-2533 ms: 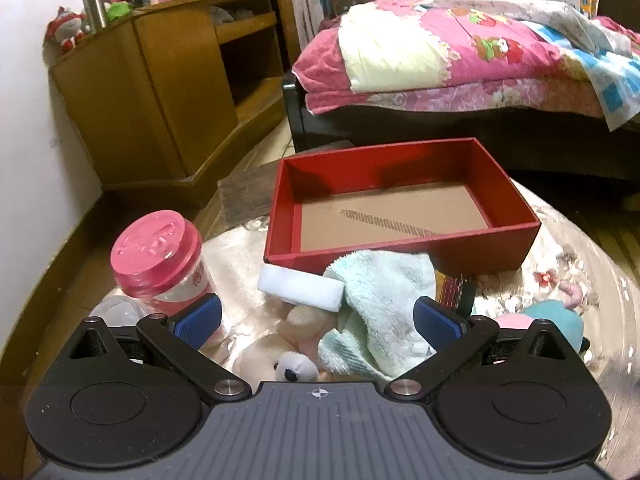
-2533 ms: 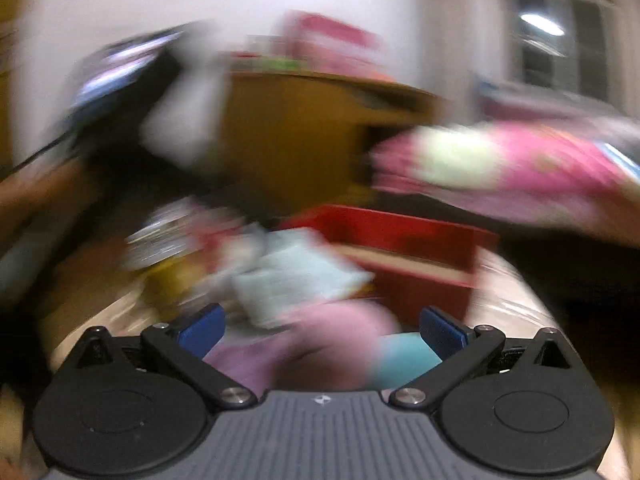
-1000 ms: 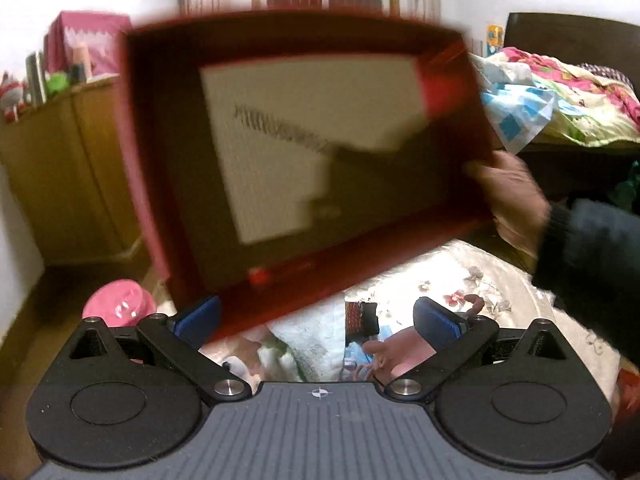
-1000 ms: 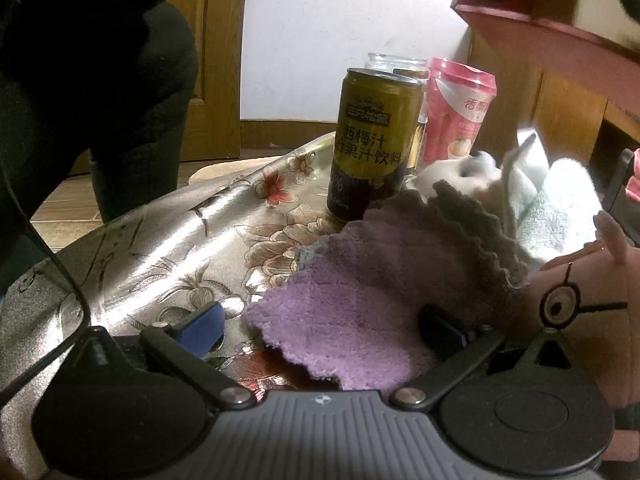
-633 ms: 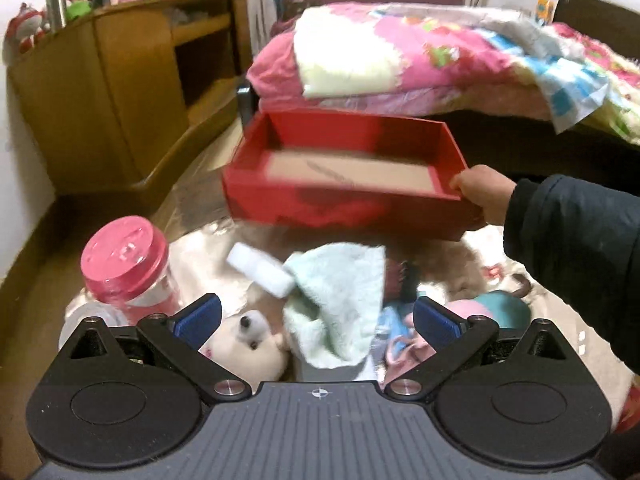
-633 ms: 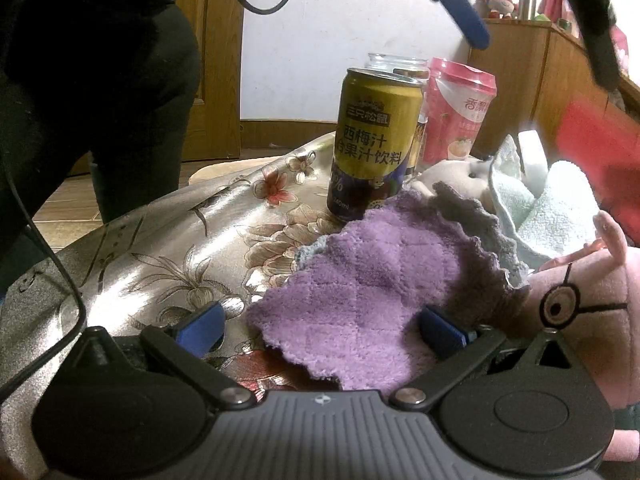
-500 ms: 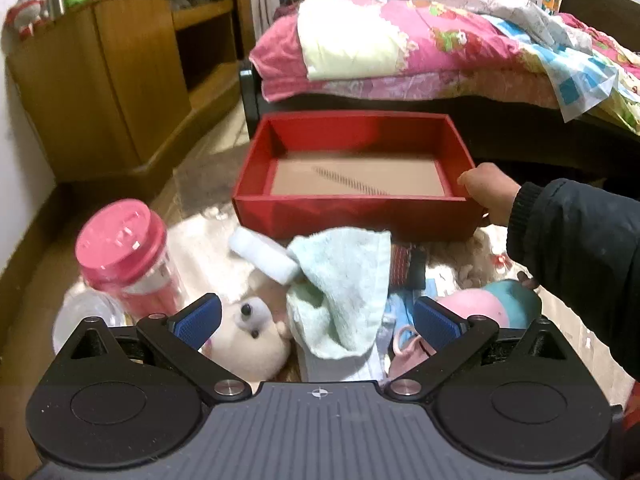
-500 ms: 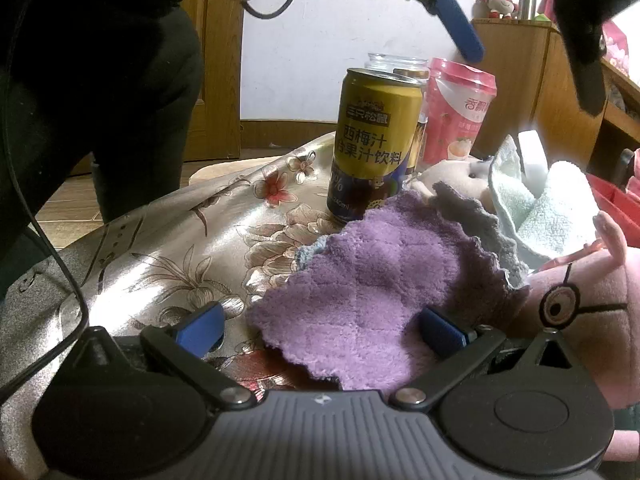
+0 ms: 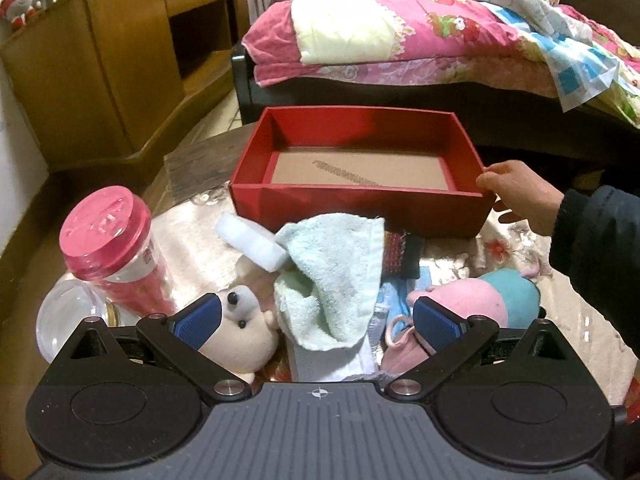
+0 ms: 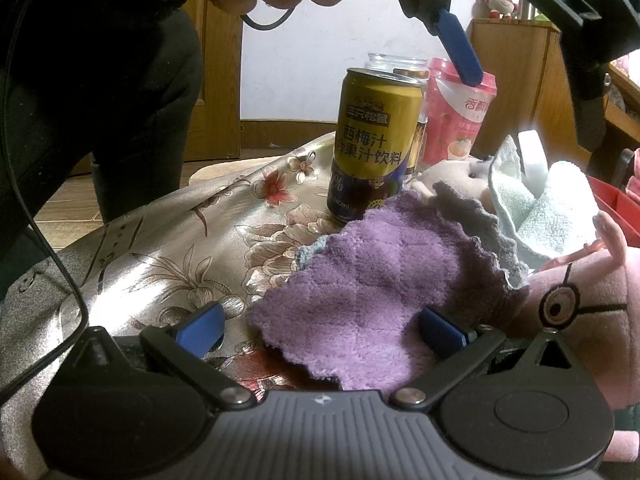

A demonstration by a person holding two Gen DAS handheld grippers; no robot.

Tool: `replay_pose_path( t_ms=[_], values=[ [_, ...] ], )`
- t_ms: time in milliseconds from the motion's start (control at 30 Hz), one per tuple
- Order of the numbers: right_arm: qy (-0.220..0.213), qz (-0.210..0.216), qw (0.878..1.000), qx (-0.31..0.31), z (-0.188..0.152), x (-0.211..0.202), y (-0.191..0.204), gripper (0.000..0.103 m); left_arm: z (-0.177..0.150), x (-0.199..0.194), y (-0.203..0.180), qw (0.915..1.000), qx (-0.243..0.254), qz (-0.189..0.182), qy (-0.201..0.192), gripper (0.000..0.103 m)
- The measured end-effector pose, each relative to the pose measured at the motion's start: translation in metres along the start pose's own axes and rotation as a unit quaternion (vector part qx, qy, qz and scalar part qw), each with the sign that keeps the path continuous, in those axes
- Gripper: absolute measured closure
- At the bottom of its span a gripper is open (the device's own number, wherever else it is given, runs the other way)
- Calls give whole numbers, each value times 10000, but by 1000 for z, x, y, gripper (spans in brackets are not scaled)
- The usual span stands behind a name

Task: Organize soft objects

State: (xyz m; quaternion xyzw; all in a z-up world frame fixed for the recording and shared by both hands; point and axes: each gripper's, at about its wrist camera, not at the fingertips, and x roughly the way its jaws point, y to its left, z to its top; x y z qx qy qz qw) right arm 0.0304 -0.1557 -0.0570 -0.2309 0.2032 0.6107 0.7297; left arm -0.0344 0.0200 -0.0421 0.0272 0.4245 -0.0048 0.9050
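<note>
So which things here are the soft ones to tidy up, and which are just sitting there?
For the job:
red box
mint towel
purple cloth
cream plush
pink pig plush

Just lying about:
yellow can
pink-lidded jar
glass jar

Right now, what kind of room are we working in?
Most likely a home bedroom: a bed heaped with pink floral quilts stands behind the red box, a wooden cabinet lines the wall, and the toys lie on a table with a flowered cloth.

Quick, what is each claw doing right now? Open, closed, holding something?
Left claw: open, holding nothing, above the toy pile.
Right claw: open, holding nothing, purple cloth lies between its fingers.
</note>
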Motion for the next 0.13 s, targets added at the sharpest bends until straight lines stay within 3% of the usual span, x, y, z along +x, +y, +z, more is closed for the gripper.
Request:
replay_pose_path(
  t_ms=[133],
  values=[
    [0, 0, 10000, 0, 0, 0, 0, 24, -1, -2, -1, 9999, 56, 141, -69, 6]
  ],
)
